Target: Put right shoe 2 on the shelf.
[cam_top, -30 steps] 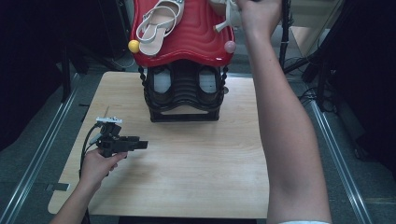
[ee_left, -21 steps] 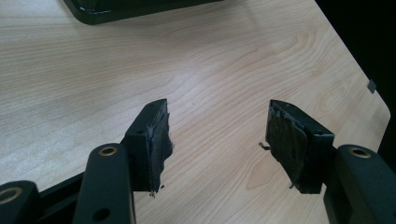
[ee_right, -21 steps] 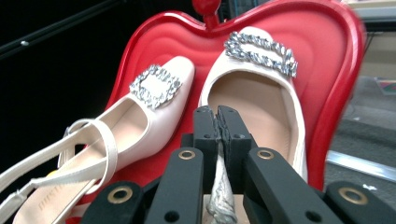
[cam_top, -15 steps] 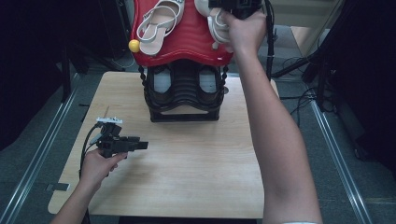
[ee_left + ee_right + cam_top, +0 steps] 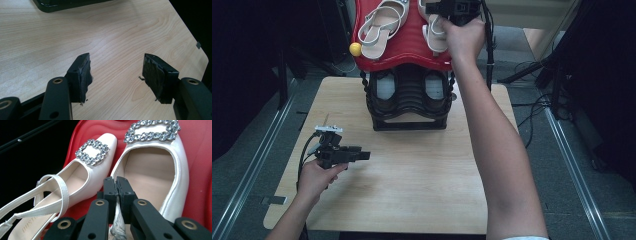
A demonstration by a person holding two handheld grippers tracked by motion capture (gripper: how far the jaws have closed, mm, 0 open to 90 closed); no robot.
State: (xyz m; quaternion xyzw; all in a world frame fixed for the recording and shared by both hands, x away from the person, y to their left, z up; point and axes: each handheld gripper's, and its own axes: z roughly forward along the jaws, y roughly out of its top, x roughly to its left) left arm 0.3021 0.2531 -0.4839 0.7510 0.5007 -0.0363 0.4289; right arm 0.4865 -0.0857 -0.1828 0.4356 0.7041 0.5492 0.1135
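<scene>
**Inspector:** The right gripper (image 5: 117, 195) has its jaws pressed together on the side wall of a white shoe (image 5: 152, 170), which sits on the red top shelf (image 5: 404, 47) of the black shoe rack (image 5: 409, 107). Its partner, the second white shoe (image 5: 85, 173), lies just beside it, toes close together.

**Assistant:** And the left gripper (image 5: 116, 75)?

**Inspector:** Idle — jaws spread wide with nothing between them, low over the wooden table (image 5: 422, 175), well apart from the rack.

**Assistant:** Risks from here?

**Inspector:** In my judgement, three. The pinch takes only a thin edge of soft upper, so the shoe may slip or twist out if lifted. The shelf surface is contoured, so a released shoe could slide towards the front lip. And a careless sideways move would nudge the neighbouring shoe.

**Assistant:** What do the views add to each other?

**Inspector:** The right gripper view shows the pinch itself and the jewelled buckles (image 5: 92, 152); the high view hides that contact behind the hand but shows another pair of sandals (image 5: 382, 25) at the shelf's left, a yellow ball (image 5: 356, 48), and more footwear stored inside the rack — context the close view lacks.
</scene>
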